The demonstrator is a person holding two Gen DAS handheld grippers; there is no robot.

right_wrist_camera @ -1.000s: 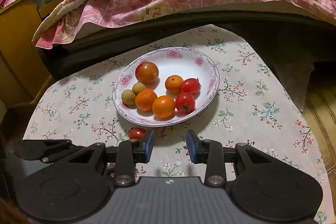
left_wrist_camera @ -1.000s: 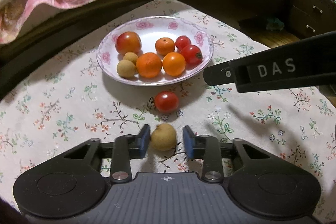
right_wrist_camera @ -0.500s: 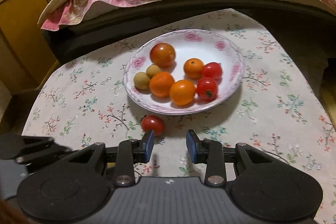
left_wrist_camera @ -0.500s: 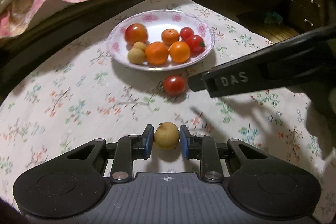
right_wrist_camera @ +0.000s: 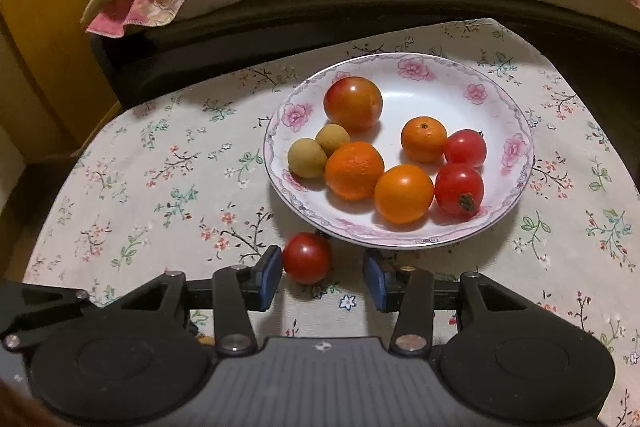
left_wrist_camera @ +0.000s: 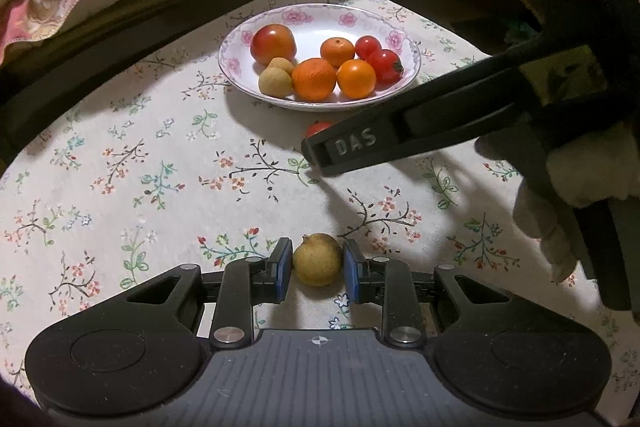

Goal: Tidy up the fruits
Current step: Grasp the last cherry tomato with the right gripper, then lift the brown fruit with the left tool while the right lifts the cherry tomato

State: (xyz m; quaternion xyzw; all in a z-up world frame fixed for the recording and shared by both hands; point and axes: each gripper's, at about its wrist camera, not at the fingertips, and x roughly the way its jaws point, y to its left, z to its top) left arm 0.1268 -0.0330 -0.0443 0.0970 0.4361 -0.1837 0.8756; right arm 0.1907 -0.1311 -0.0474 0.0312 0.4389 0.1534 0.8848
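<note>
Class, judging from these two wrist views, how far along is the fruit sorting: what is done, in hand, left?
Done: eight fruits lie in the floral plate. In hand: the left gripper is shut on the tan fruit, off the plate. Left: the loose red tomato on the tablecloth, between the open right gripper's fingers, ungrasped.
</note>
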